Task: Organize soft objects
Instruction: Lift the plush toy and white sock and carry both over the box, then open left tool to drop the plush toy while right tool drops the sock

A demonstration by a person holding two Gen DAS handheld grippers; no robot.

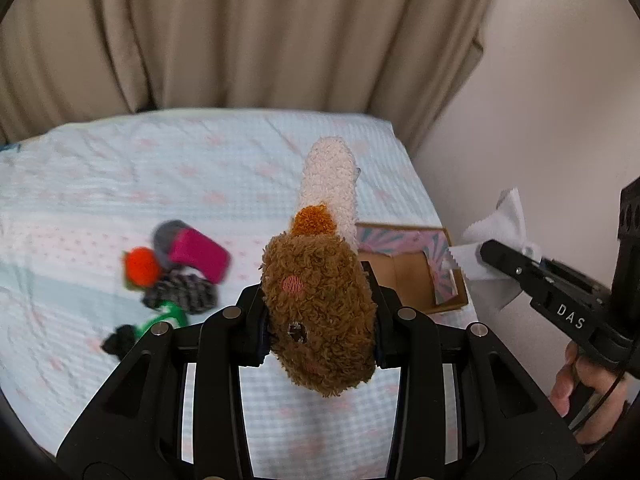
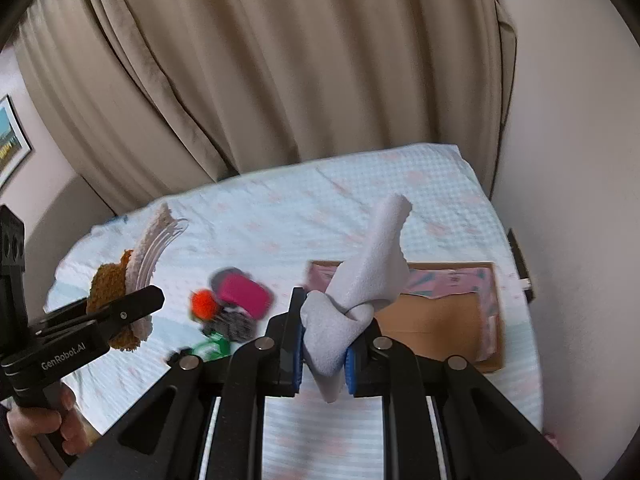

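Note:
My left gripper (image 1: 320, 320) is shut on a brown and cream plush toy (image 1: 320, 300) and holds it above the bed; the toy also shows at the left of the right wrist view (image 2: 120, 292). My right gripper (image 2: 324, 344) is shut on a white cloth (image 2: 368, 264), held above the bed near an open cardboard box (image 2: 436, 312). The cloth also shows in the left wrist view (image 1: 500, 240), right of the box (image 1: 408, 276). A pile of soft items lies on the bed: a magenta and grey piece (image 1: 192, 252), an orange ball (image 1: 142, 268), a grey knit piece (image 1: 180, 292).
The bed (image 1: 120, 180) has a pale blue checked cover. Beige curtains (image 1: 240, 40) hang behind it and a white wall (image 1: 560, 120) stands on the right. A green and black item (image 1: 136, 332) lies at the pile's near side. A framed picture (image 2: 10, 144) hangs at the far left.

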